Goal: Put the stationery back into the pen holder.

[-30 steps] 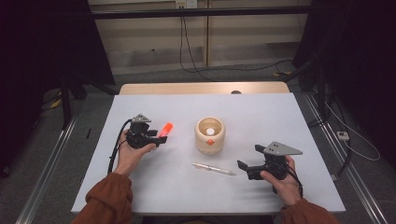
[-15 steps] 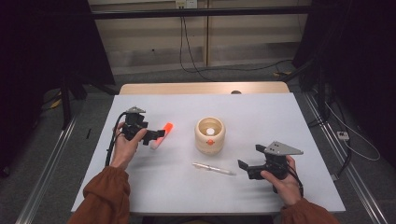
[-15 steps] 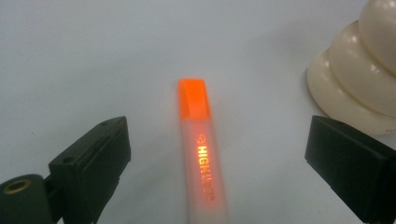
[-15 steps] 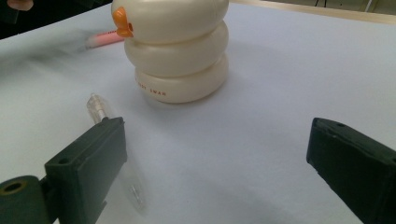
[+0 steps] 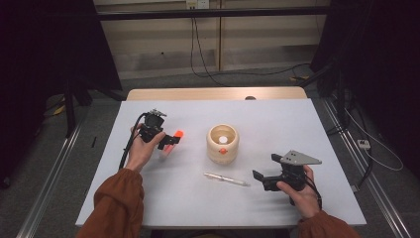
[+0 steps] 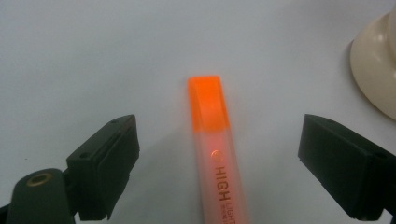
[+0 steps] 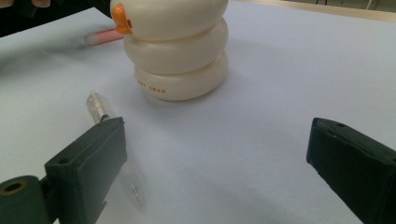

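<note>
An orange-capped highlighter (image 6: 215, 158) lies flat on the white table (image 5: 277, 124), left of a cream ringed pen holder (image 5: 222, 144). My left gripper (image 5: 167, 142) is open around it. Its jaws have just been opening wide, then eased in slightly. In the left gripper view the highlighter sits between the jaws of this gripper (image 6: 219, 135), and neither pad touches it. A clear pen (image 5: 225, 179) lies in front of the holder. My right gripper (image 5: 265, 168) rests open at the pen's right end. In the right gripper view the pen (image 7: 95, 105) passes beside the left jaw of that gripper (image 7: 217, 140).
The pen holder (image 7: 177, 51) has an orange beak-like knob on its side and a white object inside. A wooden strip (image 5: 213, 94) runs along the table's far edge. Dark curtains and cables stand beyond it.
My left hand and its gripper have shifted a little toward the far side of the table, while the highlighter stays in about the same spot. The right hand has not moved.
</note>
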